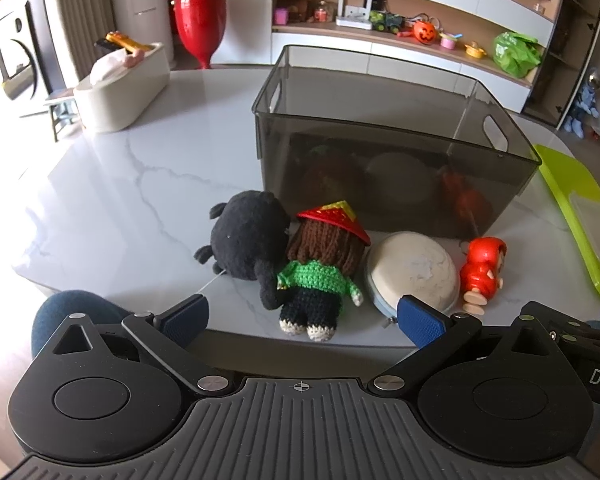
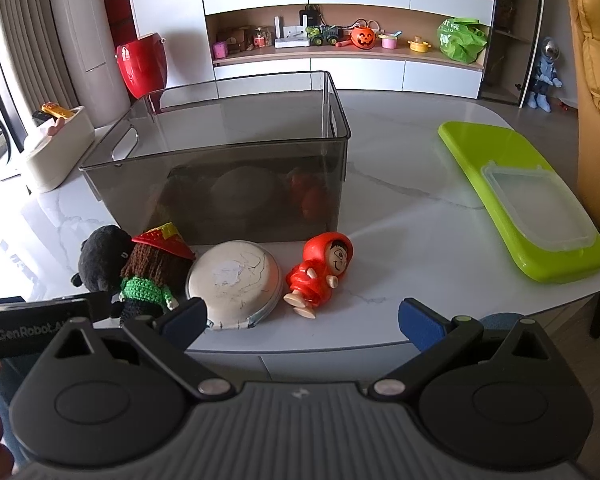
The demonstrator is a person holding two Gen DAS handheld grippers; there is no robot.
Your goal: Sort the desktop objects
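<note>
Your left gripper [image 1: 302, 318] sits at the bottom of its frame with its jaws spread wide and nothing between them; just past it, mid-frame, the crocheted doll [image 1: 320, 276] stands upright at the near edge of the marble table [image 1: 120, 184]. A black plush toy [image 1: 248, 238] leans against the doll's left side, and to the doll's right lie a round white case [image 1: 414, 272] and a red figurine [image 1: 482, 270] on its side. Your right gripper [image 2: 302, 320] is equally wide open and empty, low in its own frame, with the red figurine [image 2: 320, 274] above its gap. Behind all four toys stands the smoked bin [image 1: 380, 140]; shapes show through its wall, probably only reflections. At the right of the frame a green tray [image 2: 500, 184] carries a clear lid [image 2: 536, 206].
</note>
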